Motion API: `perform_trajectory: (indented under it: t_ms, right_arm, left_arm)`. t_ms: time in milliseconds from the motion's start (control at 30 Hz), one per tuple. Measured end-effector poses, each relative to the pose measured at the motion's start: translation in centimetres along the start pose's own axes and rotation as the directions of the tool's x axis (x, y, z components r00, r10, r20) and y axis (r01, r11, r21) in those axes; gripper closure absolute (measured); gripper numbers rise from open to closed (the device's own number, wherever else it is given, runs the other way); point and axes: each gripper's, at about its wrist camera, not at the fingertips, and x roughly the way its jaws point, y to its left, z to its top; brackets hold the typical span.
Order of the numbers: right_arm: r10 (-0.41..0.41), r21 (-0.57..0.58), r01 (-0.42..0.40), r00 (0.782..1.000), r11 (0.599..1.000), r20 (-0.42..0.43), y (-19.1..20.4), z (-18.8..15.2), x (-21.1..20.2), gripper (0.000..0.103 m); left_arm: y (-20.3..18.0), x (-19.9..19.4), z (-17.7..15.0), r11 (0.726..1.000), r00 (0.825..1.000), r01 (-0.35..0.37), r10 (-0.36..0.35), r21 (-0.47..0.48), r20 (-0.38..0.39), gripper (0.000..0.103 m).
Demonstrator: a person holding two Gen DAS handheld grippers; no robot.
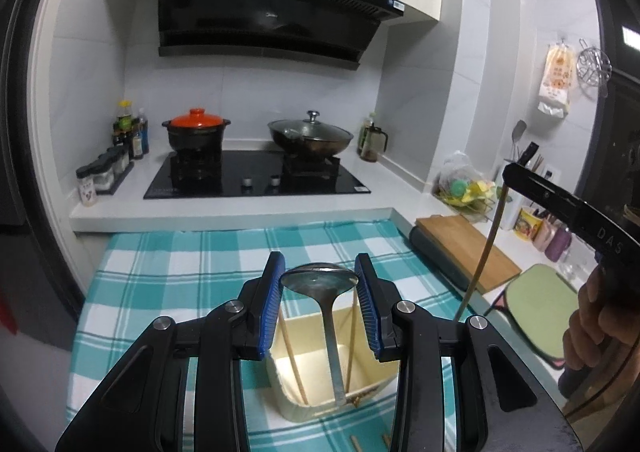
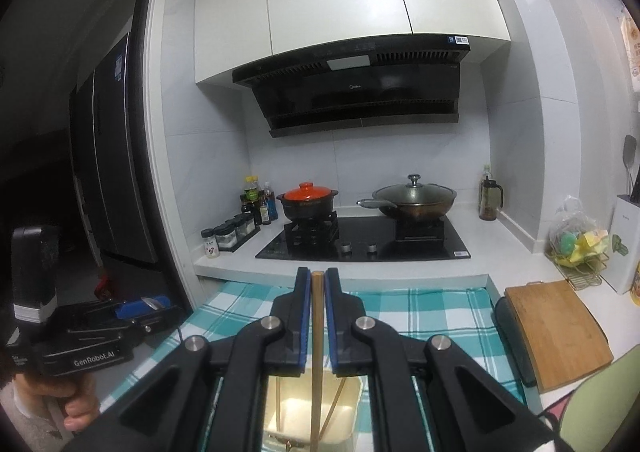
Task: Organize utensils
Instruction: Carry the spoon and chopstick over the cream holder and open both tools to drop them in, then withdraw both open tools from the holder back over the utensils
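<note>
Steel ladle (image 1: pixel 320 279) sits pinched at its bowl between the left gripper's (image 1: pixel 320 284) jaws, its handle reaching down into the cream plastic utensil box (image 1: pixel 376 392) on the teal checked cloth (image 1: pixel 180 252). Right gripper's (image 2: pixel 318 316) jaws are pressed onto a single bamboo chopstick (image 2: pixel 317 332), held upright above that box, with two more chopsticks (image 1: pixel 294 364) leaning inside.

The right tongs (image 2: pixel 318 316) are clamped on a chopstick (image 2: pixel 317 352) that stands upright between the blue pads, its lower end in a cream holder (image 2: pixel 352 396) at 6 o'clock. The holder sits on a checked cloth (image 2: pixel 440 312) on the bench. At 8 o'clock a hand (image 2: pixel 60 400) grips the left tongs (image 2: pixel 152 306). A cutting board (image 2: pixel 560 332) lies at 4 o'clock.
</note>
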Motion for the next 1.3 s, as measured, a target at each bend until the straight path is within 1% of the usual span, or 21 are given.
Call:
perform_trajectory:
  t_ms: [100, 200, 367, 500, 700, 900, 933, 967, 1000, 1033, 1067, 1133, 1200, 1233, 1267, 1300]
  right_arm:
    - [0.000, -0.018, 0.001, 1.000, 1.000, 0.027, -0.2, 0.5, 2.2, 0.096]
    - [0.006, -0.020, -0.005, 1.000, 1.000, 0.026, -0.9, 0.1, 4.8, 0.096]
    - [0.015, 0.008, -0.015, 0.998, 1.000, -0.055, -2.2, -2.5, 8.7, 0.096]
    - [0.016, 0.016, -0.014, 0.991, 1.000, -0.134, -3.1, -5.3, 11.1, 0.096]
    - [0.019, 0.019, -0.015, 0.975, 1.000, -0.223, -3.6, -8.4, 13.3, 0.096]
    - [0.006, 0.030, 0.003, 0.960, 1.000, -0.279, -3.6, -10.2, 14.8, 0.095]
    - [0.007, 0.036, 0.004, 0.957, 0.999, -0.291, -3.6, -10.3, 15.0, 0.091]
    - [0.005, 0.042, 0.008, 0.956, 0.999, -0.295, -3.8, -10.3, 15.0, 0.081]
    - [-0.003, 0.051, 0.018, 0.957, 0.999, -0.291, -4.0, -10.3, 14.8, 0.075]
    - [-0.008, 0.058, 0.025, 0.959, 0.998, -0.283, -4.2, -10.1, 14.6, 0.064]
    - [-0.017, 0.065, 0.036, 0.964, 0.997, -0.264, -4.4, -9.7, 13.9, 0.061]
    - [-0.035, 0.065, 0.052, 0.970, 0.997, -0.239, -4.6, -8.8, 12.6, 0.061]
    - [-0.051, 0.051, 0.062, 0.979, 0.997, -0.198, -4.5, -7.5, 10.3, 0.059]
    - [-0.061, 0.038, 0.069, 0.983, 0.997, -0.175, -4.4, -6.9, 9.0, 0.054]
    - [-0.074, 0.020, 0.077, 0.987, 0.997, -0.143, -4.2, -6.2, 7.2, 0.046]
    - [-0.083, 0.008, 0.084, 0.989, 0.996, -0.119, -4.1, -5.7, 5.8, 0.043]
  left_arm:
    - [-0.1, 2.5, 0.1, 1.000, 1.000, -0.021, 0.021, 0.014, -0.001, 0.067]
    - [0.0, 5.2, -0.5, 0.999, 0.999, -0.034, 0.034, 0.012, -0.023, 0.067]
    - [0.7, 9.5, -2.9, 0.999, 0.994, -0.047, 0.045, -0.017, -0.102, 0.067]
    - [1.0, 12.0, -4.9, 0.998, 0.985, -0.062, 0.057, -0.024, -0.164, 0.067]
    - [0.9, 14.2, -6.9, 0.997, 0.974, -0.074, 0.066, -0.031, -0.216, 0.067]
    - [0.7, 15.3, -7.3, 0.996, 0.964, -0.084, 0.078, -0.014, -0.253, 0.065]
    - [0.7, 15.1, -7.2, 0.996, 0.965, -0.091, 0.085, -0.015, -0.247, 0.064]
    - [0.8, 14.7, -7.0, 0.995, 0.967, -0.099, 0.092, -0.017, -0.240, 0.056]
    - [0.9, 14.1, -6.8, 0.994, 0.968, -0.104, 0.096, -0.021, -0.231, 0.047]
    - [0.9, 13.2, -6.4, 0.994, 0.971, -0.107, 0.099, -0.025, -0.219, 0.044]
    - [1.0, 12.3, -6.0, 0.994, 0.973, -0.107, 0.099, -0.026, -0.207, 0.040]
    - [0.9, 9.8, -5.2, 0.994, 0.980, -0.107, 0.104, -0.010, -0.172, 0.029]
    - [0.5, 6.4, -4.7, 0.989, 0.982, -0.146, 0.149, 0.033, -0.114, 0.004]
    - [0.3, 4.7, -4.6, 0.982, 0.980, -0.178, 0.182, 0.059, -0.081, 0.000]
    - [0.0, 2.8, -4.7, 0.973, 0.976, -0.211, 0.215, 0.089, -0.043, 0.000]
    - [-0.3, 1.3, -5.0, 0.964, 0.970, -0.238, 0.242, 0.117, -0.023, 0.000]
